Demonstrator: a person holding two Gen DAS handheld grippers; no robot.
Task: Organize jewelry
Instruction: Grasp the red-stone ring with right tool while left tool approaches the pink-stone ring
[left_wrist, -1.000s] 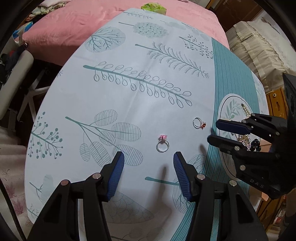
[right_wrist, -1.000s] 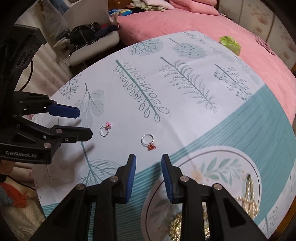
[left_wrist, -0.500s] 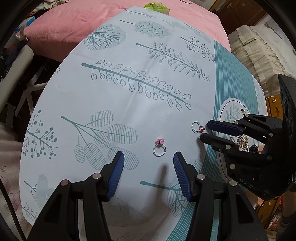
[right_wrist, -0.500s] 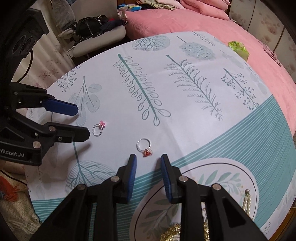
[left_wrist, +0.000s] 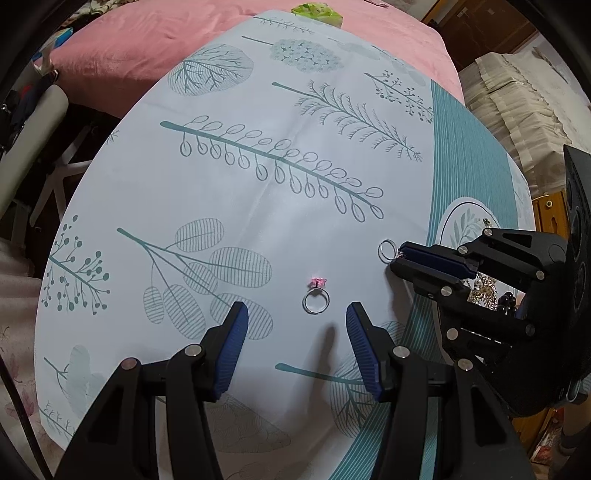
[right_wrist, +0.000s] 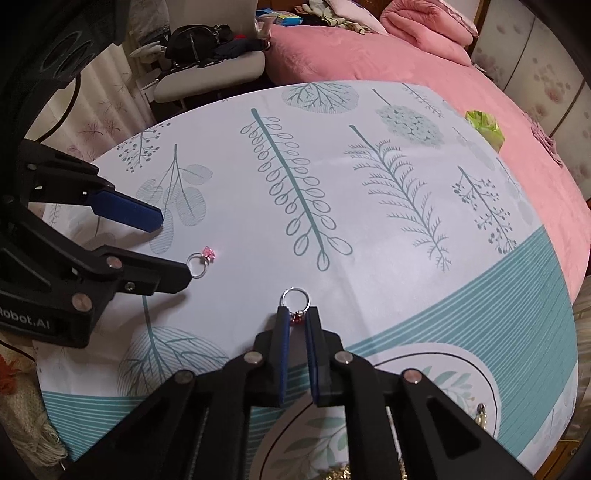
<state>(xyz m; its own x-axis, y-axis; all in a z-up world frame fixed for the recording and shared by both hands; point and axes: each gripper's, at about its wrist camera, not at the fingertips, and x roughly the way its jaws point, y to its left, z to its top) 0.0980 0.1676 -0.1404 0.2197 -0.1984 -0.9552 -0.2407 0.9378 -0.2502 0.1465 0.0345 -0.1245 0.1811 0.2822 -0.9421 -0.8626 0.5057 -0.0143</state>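
Two rings lie on the cloth (left_wrist: 258, 206), and the cloth lies on a table in front of a bed (right_wrist: 388, 62). One ring (left_wrist: 316, 300) sits just ahead of the left gripper (left_wrist: 295, 314), between its two wide-apart fingers, and the other ring (right_wrist: 295, 302) lies to its right, with its stone end between the tips of the right gripper (right_wrist: 297, 321). Behind the right gripper, near the cloth's edge, sits a small heap of jewelry (left_wrist: 487, 291), and a chair (right_wrist: 207, 74) stands off to the left of the bed.
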